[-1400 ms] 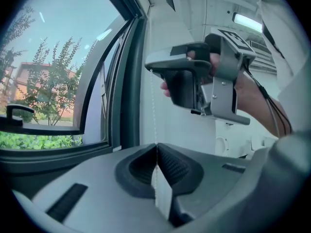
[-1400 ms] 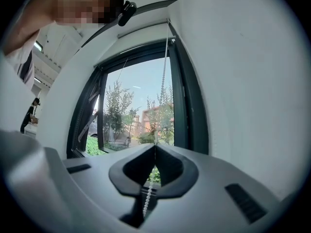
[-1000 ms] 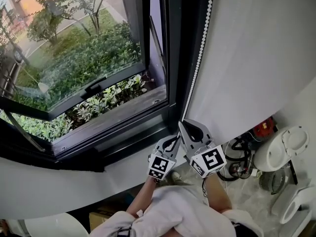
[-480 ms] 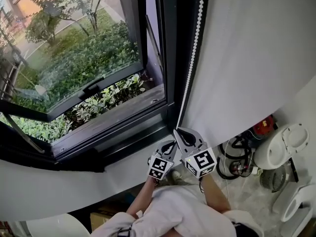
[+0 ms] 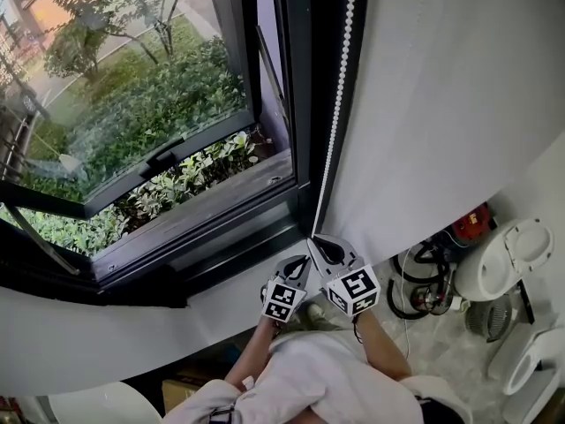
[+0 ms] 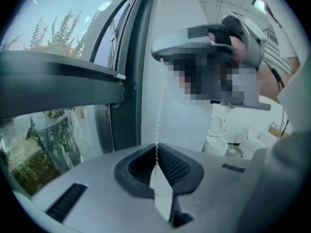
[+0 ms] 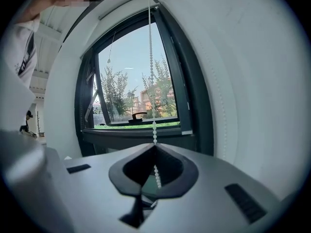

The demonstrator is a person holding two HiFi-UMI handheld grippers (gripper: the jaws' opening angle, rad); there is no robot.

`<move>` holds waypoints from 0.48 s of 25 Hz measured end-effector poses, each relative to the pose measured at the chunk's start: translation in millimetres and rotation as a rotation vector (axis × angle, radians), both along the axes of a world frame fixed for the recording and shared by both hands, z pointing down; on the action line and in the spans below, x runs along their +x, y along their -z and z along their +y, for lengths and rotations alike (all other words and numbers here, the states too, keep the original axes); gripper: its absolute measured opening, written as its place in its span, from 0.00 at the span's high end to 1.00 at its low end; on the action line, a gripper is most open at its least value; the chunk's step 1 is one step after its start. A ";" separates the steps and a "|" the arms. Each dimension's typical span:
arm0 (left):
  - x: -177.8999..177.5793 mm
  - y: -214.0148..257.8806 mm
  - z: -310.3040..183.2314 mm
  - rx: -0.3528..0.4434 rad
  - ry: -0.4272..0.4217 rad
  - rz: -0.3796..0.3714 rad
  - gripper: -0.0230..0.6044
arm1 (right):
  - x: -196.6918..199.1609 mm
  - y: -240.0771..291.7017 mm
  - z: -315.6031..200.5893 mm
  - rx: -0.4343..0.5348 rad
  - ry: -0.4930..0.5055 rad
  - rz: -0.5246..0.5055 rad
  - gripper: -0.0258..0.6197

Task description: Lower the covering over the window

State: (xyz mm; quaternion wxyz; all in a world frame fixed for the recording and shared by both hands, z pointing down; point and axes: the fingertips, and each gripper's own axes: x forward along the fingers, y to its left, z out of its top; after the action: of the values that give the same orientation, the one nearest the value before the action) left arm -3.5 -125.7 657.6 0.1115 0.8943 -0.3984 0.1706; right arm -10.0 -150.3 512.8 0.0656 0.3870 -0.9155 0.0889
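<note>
A white bead chain point(image 5: 340, 78) hangs down the dark window frame point(image 5: 305, 104) on its right side. In the head view my right gripper point(image 5: 312, 237) is shut on the chain at sill height. My left gripper point(image 5: 303, 261) sits just below it, also shut on the chain. The left gripper view shows the chain point(image 6: 160, 101) running from the right gripper point(image 6: 194, 38) down into the closed left jaws point(image 6: 156, 152). Seen from the right gripper, the chain point(image 7: 150, 57) rises taut to the top of the window from its closed jaws point(image 7: 155, 144). I cannot make out the covering itself.
The window sash point(image 5: 168, 157) is tilted open outward, with shrubs beyond it. A white wall point(image 5: 459, 104) lies right of the frame. Below it stand a toilet point(image 5: 508, 268) and a red and black machine with hoses point(image 5: 441, 268). A person's arms point(image 5: 265, 352) hold both grippers.
My right gripper has come down along the frame with the chain and now sits closer to the left one. The left gripper has barely moved.
</note>
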 end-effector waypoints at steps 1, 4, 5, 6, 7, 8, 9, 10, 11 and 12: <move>-2.9 5.6 -0.1 0.001 0.008 0.008 0.93 | 0.2 0.2 0.0 0.000 0.002 -0.001 0.97; -10.4 34.2 0.3 0.013 0.006 0.063 0.85 | 0.6 0.7 -0.3 0.000 0.007 -0.005 0.97; -12.9 46.9 0.1 0.023 0.002 0.082 0.79 | 1.0 0.7 -0.4 0.000 0.008 -0.007 0.97; -15.6 60.7 -0.5 0.037 0.000 0.101 0.76 | 1.4 0.6 -0.5 0.001 0.008 -0.009 0.97; -18.4 75.6 -1.2 0.056 -0.001 0.117 0.75 | 1.9 0.5 -0.4 0.001 0.009 -0.010 0.97; -21.0 91.5 -2.0 0.079 -0.003 0.130 0.75 | 2.4 0.3 -0.2 0.002 0.010 -0.010 0.97; -23.1 108.0 -2.9 0.102 -0.005 0.140 0.75 | 2.9 0.1 0.0 0.002 0.011 -0.010 0.97; -24.7 124.4 -4.2 0.125 -0.009 0.149 0.75 | 3.2 -0.1 0.0 0.002 0.012 -0.011 0.97; -25.7 140.3 -5.8 0.144 -0.014 0.159 0.75 | 3.5 -0.1 -0.1 0.001 0.012 -0.013 0.97; -26.1 155.6 -7.5 0.160 -0.022 0.170 0.75 | 3.7 0.0 0.0 0.001 0.013 -0.015 0.97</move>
State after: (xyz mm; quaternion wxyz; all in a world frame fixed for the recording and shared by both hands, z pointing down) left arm -29.6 -133.2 502.1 0.0713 0.9159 -0.3901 0.0627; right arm -6.2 -150.4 512.7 0.0590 0.3804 -0.9184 0.0912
